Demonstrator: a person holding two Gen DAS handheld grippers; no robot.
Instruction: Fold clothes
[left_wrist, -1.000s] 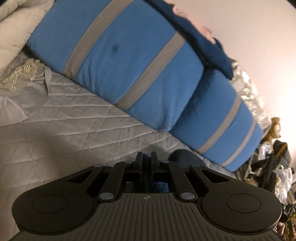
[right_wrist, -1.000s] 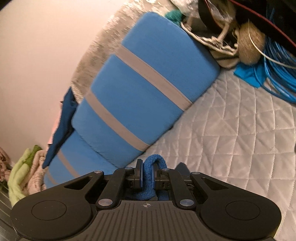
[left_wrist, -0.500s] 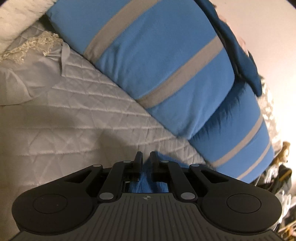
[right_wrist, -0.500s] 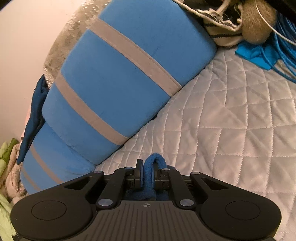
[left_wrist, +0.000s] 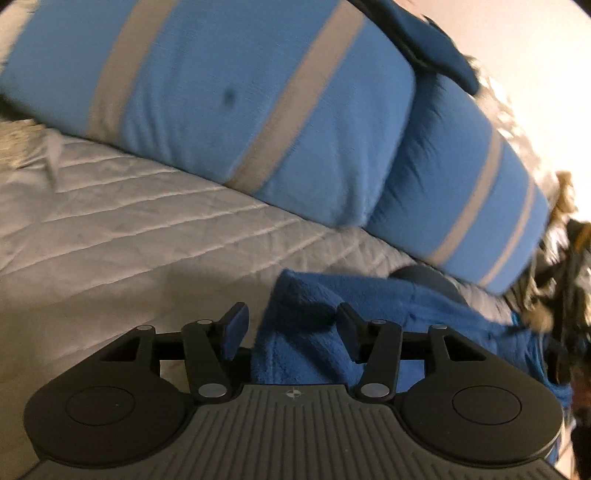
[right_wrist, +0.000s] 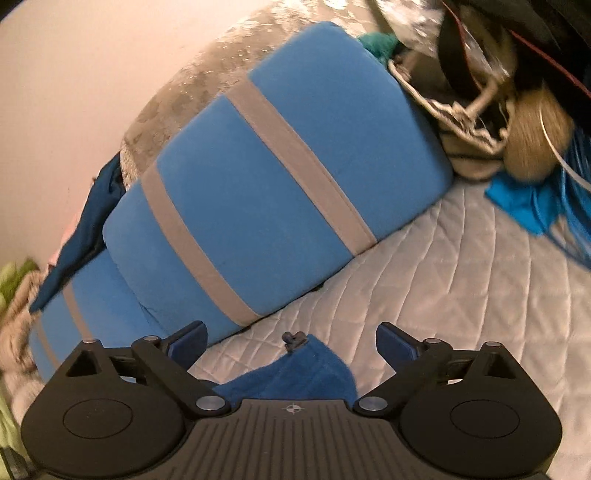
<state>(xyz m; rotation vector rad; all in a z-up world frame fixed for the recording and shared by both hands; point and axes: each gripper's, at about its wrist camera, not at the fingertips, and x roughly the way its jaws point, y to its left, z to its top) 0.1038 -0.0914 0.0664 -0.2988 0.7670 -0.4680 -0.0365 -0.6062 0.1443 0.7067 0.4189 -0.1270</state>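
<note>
Both grippers stand with their jaws spread wide and nothing clamped between them. In the left wrist view the left gripper (left_wrist: 291, 325) hovers low over a quilted grey bedspread (left_wrist: 122, 236), and a fuzzy blue garment (left_wrist: 306, 332) lies bunched on the quilt between its fingers, nearer the right-hand finger and trailing off toward the right edge of the frame; whether the cloth touches that finger cannot be told. Behind the garment two blue pillows with grey stripes (left_wrist: 236, 99) lie end to end along the far side of the bed, with a dark blue cloth (left_wrist: 436, 48) draped over their top edge against a pale wall. In the right wrist view the right gripper (right_wrist: 291, 341) is parted even wider, and a corner of the same blue garment (right_wrist: 295, 373) rests on the bedspread (right_wrist: 461, 288) between the fingers, clear of both pads, with a small dark clip or toggle (right_wrist: 293, 338) at its tip. The striped pillows (right_wrist: 280, 192) fill the middle of this view, and a heap of clutter including a tan ball of twine (right_wrist: 535, 140) and blue cord (right_wrist: 576, 181) sits at the upper right
</note>
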